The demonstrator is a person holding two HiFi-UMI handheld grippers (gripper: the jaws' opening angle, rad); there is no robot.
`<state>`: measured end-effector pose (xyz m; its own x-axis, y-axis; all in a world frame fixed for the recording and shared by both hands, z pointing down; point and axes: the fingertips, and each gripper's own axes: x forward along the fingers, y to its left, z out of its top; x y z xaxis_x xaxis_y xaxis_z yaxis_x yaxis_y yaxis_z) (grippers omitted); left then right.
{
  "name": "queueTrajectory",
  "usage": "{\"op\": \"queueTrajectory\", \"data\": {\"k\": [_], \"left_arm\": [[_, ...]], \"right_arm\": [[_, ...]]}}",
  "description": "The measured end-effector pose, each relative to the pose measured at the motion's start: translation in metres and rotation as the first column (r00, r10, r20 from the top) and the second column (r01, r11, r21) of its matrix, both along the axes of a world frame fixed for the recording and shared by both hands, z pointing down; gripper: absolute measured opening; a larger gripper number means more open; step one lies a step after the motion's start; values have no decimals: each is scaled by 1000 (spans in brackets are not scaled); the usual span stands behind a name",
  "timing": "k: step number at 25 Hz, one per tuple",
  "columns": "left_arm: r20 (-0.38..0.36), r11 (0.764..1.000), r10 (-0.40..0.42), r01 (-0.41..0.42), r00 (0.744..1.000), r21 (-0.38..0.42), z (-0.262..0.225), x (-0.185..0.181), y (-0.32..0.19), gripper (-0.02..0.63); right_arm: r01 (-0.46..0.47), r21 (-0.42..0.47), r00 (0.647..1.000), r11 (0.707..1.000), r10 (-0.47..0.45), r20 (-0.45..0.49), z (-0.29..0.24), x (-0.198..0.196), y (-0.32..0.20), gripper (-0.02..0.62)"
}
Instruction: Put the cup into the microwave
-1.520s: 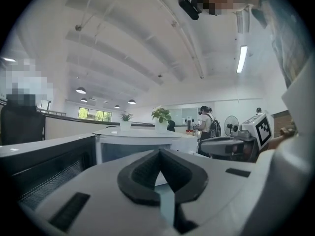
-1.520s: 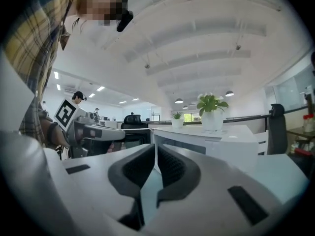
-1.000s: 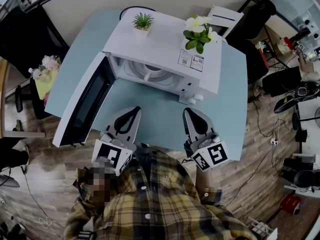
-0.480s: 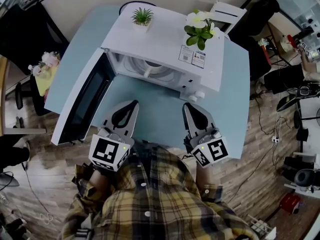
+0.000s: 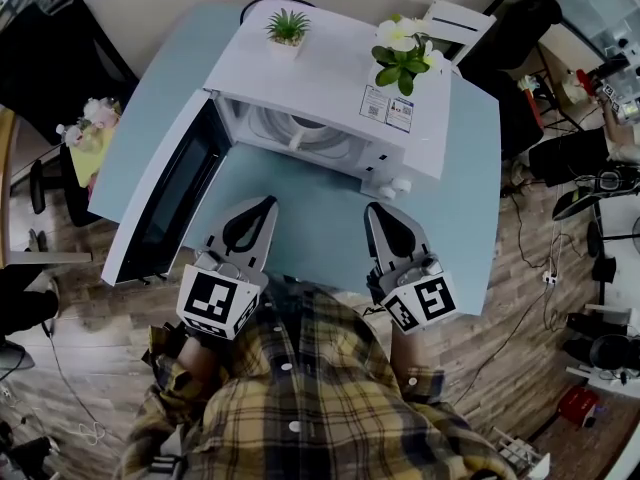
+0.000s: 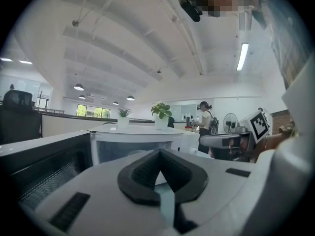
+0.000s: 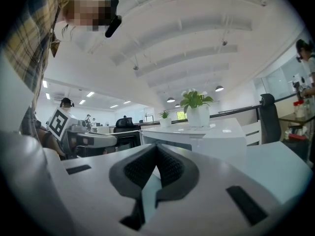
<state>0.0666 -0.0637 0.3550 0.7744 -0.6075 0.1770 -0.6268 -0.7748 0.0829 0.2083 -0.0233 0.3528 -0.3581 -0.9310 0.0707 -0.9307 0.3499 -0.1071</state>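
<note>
A white microwave (image 5: pixel 330 93) stands on the blue table (image 5: pixel 470 198), its door (image 5: pixel 165 203) swung wide open to the left. Inside, on the turntable, sits a white cup (image 5: pixel 297 140). My left gripper (image 5: pixel 268 204) rests low over the table in front of the open cavity, its jaws shut and empty; in the left gripper view (image 6: pixel 158 154) the pads meet at the tip. My right gripper (image 5: pixel 372 211) lies beside it, below the microwave's knobs (image 5: pixel 392 189), also shut with nothing held (image 7: pixel 156 150). Both are well short of the cup.
Two potted plants (image 5: pixel 288 30) (image 5: pixel 402 60) stand on top of the microwave. The open door takes up the table's left part. Office chairs and cables ring the table. In the left gripper view a person (image 6: pixel 204 124) stands far off near a fan (image 6: pixel 230 123).
The head view has shifted slightly. Both grippers have stayed where they were, shut, and the cup has not moved.
</note>
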Motion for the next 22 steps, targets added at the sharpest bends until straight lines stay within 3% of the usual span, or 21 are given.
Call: {"op": "queueTrajectory", "data": {"k": [22], "left_arm": [[0, 1000, -9, 9, 1000, 8, 1, -5, 10, -9]], "right_arm": [[8, -13, 1000, 1000, -8, 11, 5, -4, 10, 2]]}}
